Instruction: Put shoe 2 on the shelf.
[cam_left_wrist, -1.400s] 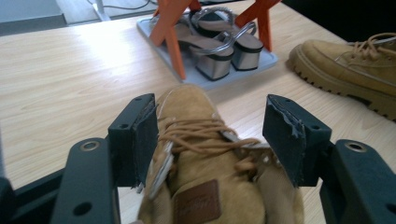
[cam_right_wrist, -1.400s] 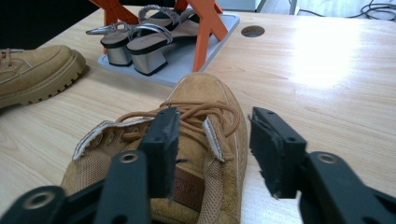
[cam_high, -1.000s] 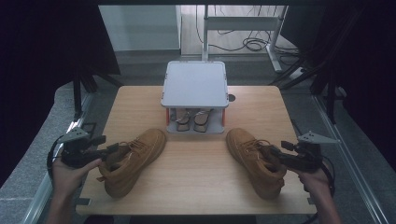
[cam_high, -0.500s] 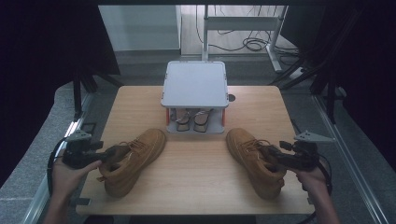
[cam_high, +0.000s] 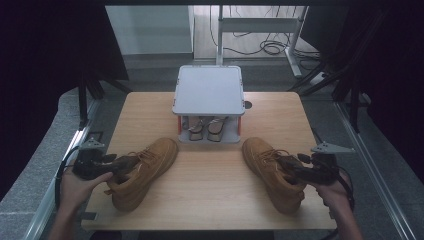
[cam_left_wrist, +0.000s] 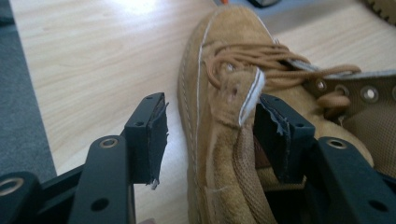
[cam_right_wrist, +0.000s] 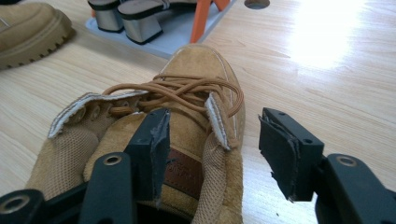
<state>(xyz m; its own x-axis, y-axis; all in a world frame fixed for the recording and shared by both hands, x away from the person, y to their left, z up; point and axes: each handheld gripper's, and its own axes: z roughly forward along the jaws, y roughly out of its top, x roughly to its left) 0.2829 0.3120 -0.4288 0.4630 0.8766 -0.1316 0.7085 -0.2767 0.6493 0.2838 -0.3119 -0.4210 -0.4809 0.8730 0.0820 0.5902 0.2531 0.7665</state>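
Observation:
Two tan suede lace-up boots lie on the wooden table (cam_high: 150, 110), toes toward the back. At the left boot (cam_high: 142, 172), my left gripper (cam_high: 122, 162) straddles the collar's side wall (cam_left_wrist: 224, 140). One jaw is outside and the other inside the boot. The jaws have just been closing, and a gap still shows between the outer pad (cam_left_wrist: 156, 135) and the suede. My right gripper (cam_high: 287, 165) straddles the right boot's (cam_high: 270, 170) collar wall (cam_right_wrist: 217, 135) in the same way. It is open, its outer pad (cam_right_wrist: 280, 149) well clear of the boot.
A grey two-tier shoe stand (cam_high: 208, 90) with orange posts stands at the back centre, with a pair of heeled sandals (cam_high: 202, 127) on its lower shelf. A small round hole (cam_high: 248, 105) sits in the tabletop to the stand's right. Bare wood lies between the boots.
My left hand has edged slightly rightward onto the boot's collar. The right hand and both boots have stayed where they were.

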